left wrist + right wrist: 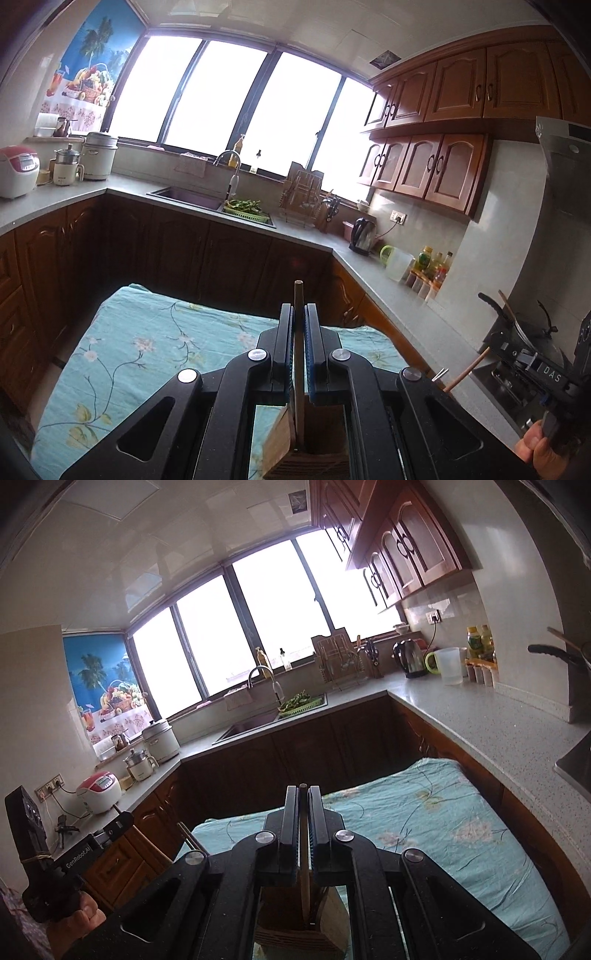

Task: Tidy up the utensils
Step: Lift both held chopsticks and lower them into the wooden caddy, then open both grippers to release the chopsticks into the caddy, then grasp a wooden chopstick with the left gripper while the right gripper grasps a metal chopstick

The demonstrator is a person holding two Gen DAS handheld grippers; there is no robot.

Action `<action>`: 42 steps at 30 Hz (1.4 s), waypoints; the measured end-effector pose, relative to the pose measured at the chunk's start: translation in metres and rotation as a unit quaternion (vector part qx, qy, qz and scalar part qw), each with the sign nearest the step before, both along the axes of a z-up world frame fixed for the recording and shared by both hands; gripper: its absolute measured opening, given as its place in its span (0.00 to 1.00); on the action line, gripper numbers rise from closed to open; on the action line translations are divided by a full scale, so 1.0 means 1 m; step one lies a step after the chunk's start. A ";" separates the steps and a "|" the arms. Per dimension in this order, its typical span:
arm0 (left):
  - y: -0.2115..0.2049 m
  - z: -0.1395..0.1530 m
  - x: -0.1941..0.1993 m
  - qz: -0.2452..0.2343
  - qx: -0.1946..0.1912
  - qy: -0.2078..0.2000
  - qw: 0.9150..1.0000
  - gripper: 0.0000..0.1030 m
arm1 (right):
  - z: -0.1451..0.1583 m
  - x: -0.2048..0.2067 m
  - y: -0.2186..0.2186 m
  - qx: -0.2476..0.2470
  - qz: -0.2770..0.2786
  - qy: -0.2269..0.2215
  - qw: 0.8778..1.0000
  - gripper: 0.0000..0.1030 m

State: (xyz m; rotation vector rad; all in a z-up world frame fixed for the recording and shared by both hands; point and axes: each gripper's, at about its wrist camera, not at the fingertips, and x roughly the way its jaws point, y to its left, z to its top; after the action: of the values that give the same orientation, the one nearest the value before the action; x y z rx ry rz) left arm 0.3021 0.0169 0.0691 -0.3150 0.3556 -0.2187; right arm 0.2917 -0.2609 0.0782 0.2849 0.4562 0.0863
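My left gripper (298, 308) is shut on a thin wooden chopstick (297, 354) that runs along the jaws. Its near end reaches into a wooden utensil holder (280, 443) below the gripper. My right gripper (303, 790) is shut on another wooden chopstick (305, 882), whose near end dips into the wooden holder (295, 932). In the left wrist view the right gripper (496, 350) comes in from the right with its stick (467, 371) slanting down. In the right wrist view the left gripper (123, 818) shows at the left, held by a hand (86, 910).
The holder stands on a table under a teal floral cloth (147, 350). A grey L-shaped counter (480, 720) carries a sink (184, 195), a kettle (364, 236), a jug (399, 264), bottles, and a rice cooker (16, 170). A stove with a pan (524, 332) is at the right.
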 end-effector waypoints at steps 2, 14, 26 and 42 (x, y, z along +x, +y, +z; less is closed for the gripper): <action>-0.003 -0.011 0.008 -0.004 -0.003 0.014 1.000 0.03 | -0.012 0.003 0.000 0.003 0.002 0.014 1.000 0.04; -0.001 -0.028 0.041 -0.019 0.007 0.052 0.998 0.04 | -0.035 0.009 -0.007 0.010 -0.012 0.041 0.999 0.05; 0.003 -0.023 0.038 -0.018 0.010 0.073 0.997 0.36 | -0.032 0.005 -0.012 0.020 -0.009 0.034 0.999 0.59; 0.015 -0.022 -0.050 0.003 0.028 0.097 0.995 0.78 | -0.037 -0.058 -0.027 0.042 -0.011 0.033 0.999 0.98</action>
State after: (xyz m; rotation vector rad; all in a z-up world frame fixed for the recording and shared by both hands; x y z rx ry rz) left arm 0.2516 0.0316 0.0468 -0.2831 0.5520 -0.1725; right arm 0.2337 -0.2876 0.0409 0.3762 0.5153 0.0757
